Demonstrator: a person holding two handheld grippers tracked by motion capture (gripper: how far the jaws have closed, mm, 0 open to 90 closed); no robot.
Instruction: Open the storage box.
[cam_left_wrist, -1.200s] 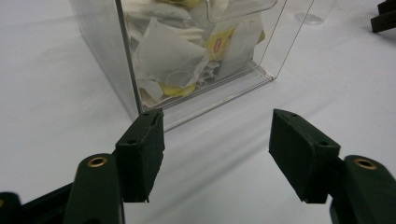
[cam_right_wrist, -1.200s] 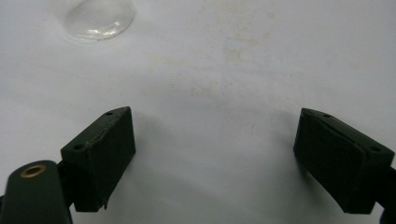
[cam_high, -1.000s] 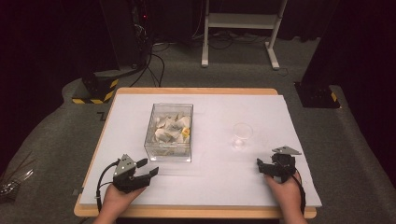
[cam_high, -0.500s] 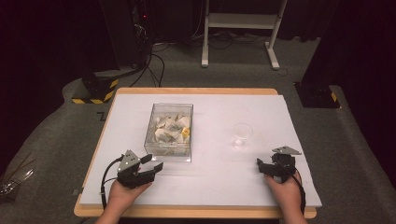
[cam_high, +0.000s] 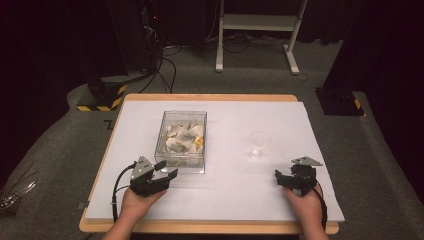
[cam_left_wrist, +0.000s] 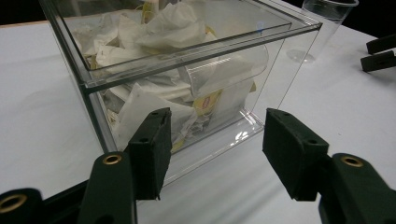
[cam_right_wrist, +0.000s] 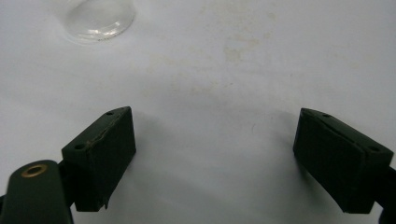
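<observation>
Left tool (cam_high: 165, 175) moved nearer the clear box (cam_high: 183, 136) mid-counter (cam_high: 280, 200), jaws closing slightly, half-open, empty; right tool (cam_high: 281, 178) wide, empty, short of the cup (cam_high: 260, 143); sachets (cam_left_wrist: 159, 100) light, soft, crushable: pinch by a paper edge.

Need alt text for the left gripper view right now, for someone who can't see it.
The open hand-held gripper faces a clear box of tea bags on a white table, nothing between its jaws. A clear cup stands behind the box, at right.
</observation>
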